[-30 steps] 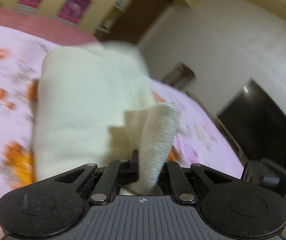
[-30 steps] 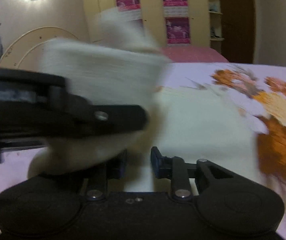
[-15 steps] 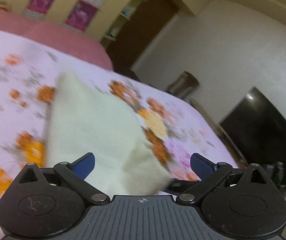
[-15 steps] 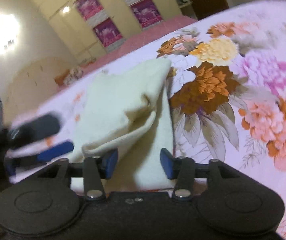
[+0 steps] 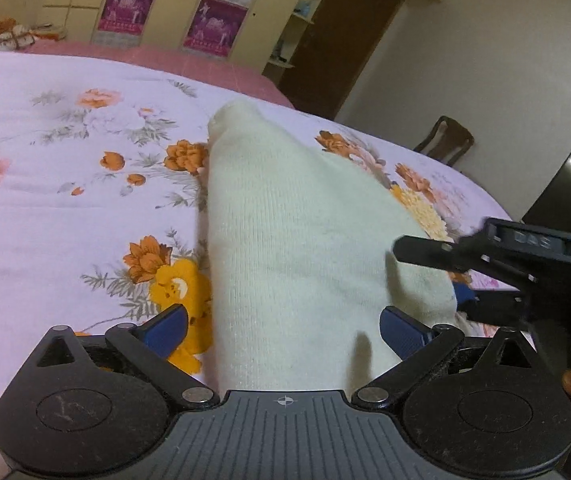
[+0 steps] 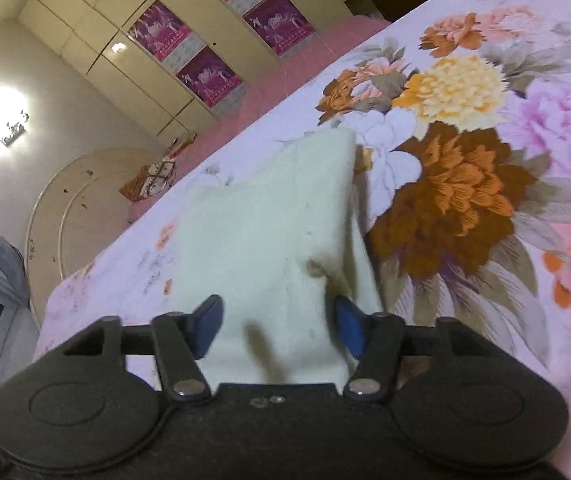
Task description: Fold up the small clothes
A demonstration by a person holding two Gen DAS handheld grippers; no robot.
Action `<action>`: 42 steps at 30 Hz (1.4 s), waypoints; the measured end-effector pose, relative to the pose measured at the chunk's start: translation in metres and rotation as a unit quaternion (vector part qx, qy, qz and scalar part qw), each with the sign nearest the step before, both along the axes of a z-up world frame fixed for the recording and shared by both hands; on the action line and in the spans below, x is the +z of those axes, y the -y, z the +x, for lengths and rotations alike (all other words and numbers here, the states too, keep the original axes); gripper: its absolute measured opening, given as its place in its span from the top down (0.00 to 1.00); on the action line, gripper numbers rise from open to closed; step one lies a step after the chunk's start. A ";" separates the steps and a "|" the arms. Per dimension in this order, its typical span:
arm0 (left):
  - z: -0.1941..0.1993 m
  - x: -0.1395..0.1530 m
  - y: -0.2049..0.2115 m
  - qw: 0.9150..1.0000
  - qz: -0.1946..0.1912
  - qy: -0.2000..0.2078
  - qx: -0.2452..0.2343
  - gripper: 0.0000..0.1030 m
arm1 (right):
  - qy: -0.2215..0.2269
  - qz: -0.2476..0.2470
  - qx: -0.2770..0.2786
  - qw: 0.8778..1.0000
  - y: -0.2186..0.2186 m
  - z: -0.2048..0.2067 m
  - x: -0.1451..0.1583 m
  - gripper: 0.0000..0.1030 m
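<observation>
Floral bedspread (image 5: 45, 216) fills most of both views, with a yellow wardrobe (image 5: 165, 4) carrying pink posters along the top and a dark doorway at upper right of the left wrist view. The cream knit garment (image 5: 285, 232) is laid flat on the bed, running up the middle of each frame, already doubled over, so a fold looks just finished.

The left gripper (image 5: 283, 326) is spread about as wide as it goes, blue fingers (image 5: 165, 326) either side of the cloth with nothing pinched. The right gripper (image 6: 277, 324) is held roughly half open; its jaws have just been opening, with the cloth lying between them but not squeezed.

Next, a fresh edge probably needs to be pinched for another fold, or the piece smoothed. The right gripper's body crowds the lower right of the left view, so a clash between the two is to be watched. A chair (image 5: 445, 140) and a dark screen (image 5: 565, 188) sit well apart.
</observation>
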State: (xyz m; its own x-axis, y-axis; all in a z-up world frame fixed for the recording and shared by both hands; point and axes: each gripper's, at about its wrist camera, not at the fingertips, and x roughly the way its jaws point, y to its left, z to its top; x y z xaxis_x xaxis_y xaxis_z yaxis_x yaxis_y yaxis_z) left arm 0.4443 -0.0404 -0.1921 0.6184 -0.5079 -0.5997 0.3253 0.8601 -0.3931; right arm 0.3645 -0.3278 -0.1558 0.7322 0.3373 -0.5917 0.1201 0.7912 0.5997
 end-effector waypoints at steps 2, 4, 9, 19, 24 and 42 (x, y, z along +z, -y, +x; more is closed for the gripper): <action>0.002 0.001 -0.001 1.000 -0.006 -0.001 0.003 0.02 | 0.000 -0.012 -0.002 1.000 -0.002 0.006 -0.001 0.51; 0.006 0.000 0.000 1.000 -0.013 -0.004 0.009 0.02 | 0.008 -0.021 -0.004 1.000 -0.003 0.010 -0.001 0.65; 0.008 0.000 0.011 1.000 -0.021 -0.003 0.002 0.02 | 0.070 -0.141 0.059 0.986 -0.033 0.019 0.030 0.88; 0.006 0.004 0.011 1.000 -0.014 -0.015 -0.009 0.02 | 0.007 -0.185 0.055 0.981 -0.014 0.013 0.017 0.80; 0.009 0.017 -0.010 0.999 -0.029 -0.007 0.035 0.02 | 0.005 -0.130 0.036 0.991 0.000 -0.020 0.029 0.70; 0.063 0.028 0.008 0.998 0.007 -0.019 0.054 0.02 | 0.002 -0.193 0.002 0.981 -0.001 -0.041 0.044 0.64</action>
State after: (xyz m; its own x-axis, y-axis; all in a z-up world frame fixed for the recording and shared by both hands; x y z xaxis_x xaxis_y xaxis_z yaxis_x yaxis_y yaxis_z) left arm 0.5077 -0.0479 -0.1646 0.6467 -0.4302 -0.6298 0.2151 0.8951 -0.3905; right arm 0.3231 -0.3265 -0.1121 0.7341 0.0920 -0.6728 0.1144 0.9599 0.2561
